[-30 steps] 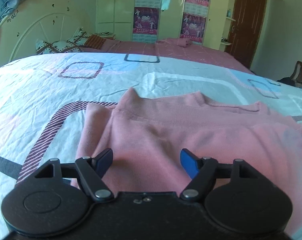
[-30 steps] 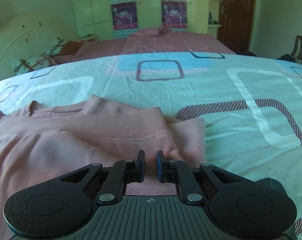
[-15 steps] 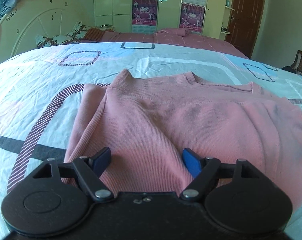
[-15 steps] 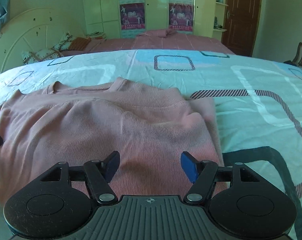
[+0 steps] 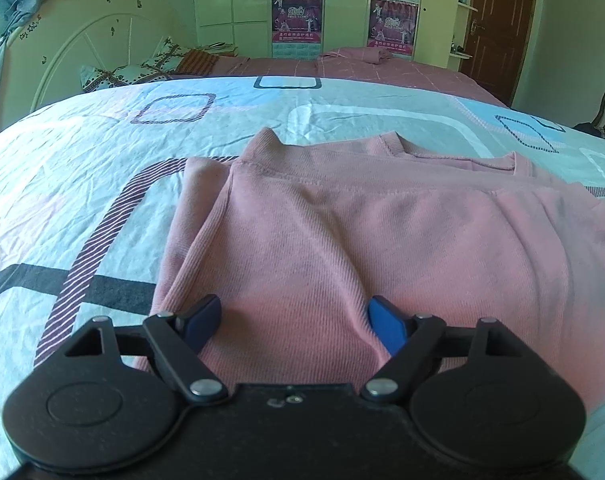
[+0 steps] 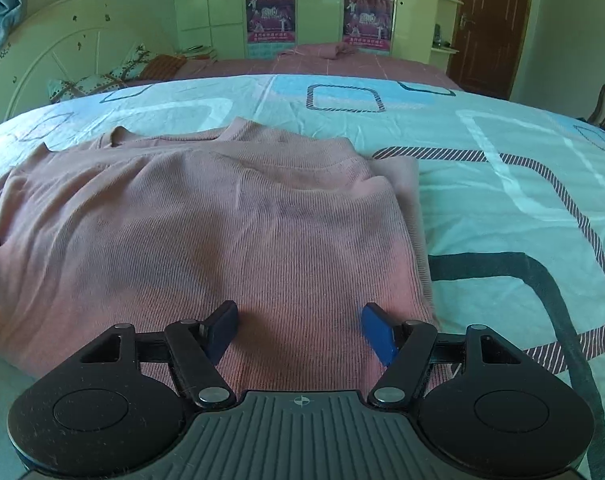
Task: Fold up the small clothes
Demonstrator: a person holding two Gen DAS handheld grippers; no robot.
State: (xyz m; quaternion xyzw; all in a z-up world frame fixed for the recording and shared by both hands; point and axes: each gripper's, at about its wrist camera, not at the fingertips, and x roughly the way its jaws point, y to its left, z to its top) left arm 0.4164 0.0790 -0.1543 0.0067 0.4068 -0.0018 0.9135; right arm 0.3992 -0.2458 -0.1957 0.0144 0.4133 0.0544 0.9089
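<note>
Pink ribbed knit sweater (image 5: 342, 240), folded over on itself, lies flat on the pale blue patterned bedsheet (image 5: 82, 184). Over its near edge, the left gripper (image 5: 294, 318) has just been widening its jaws, which gape with nothing pinched; the right gripper (image 6: 300, 326) has spread apart too, empty.

Pink ribbed knit cloth top (image 5: 342, 240): matt, fine ridged weave, soft folds. Pale printed cotton bedsheet (image 5: 82, 184): matt, creased. Left black plastic claw (image 5: 294, 322): matt housing, dusty; blue pads look smooth, perhaps rubber; shiny metal rivets. Right black plastic claw (image 6: 300, 328): ribbed grey top. Dark brown wooden door (image 6: 490, 24): slight gloss.
</note>
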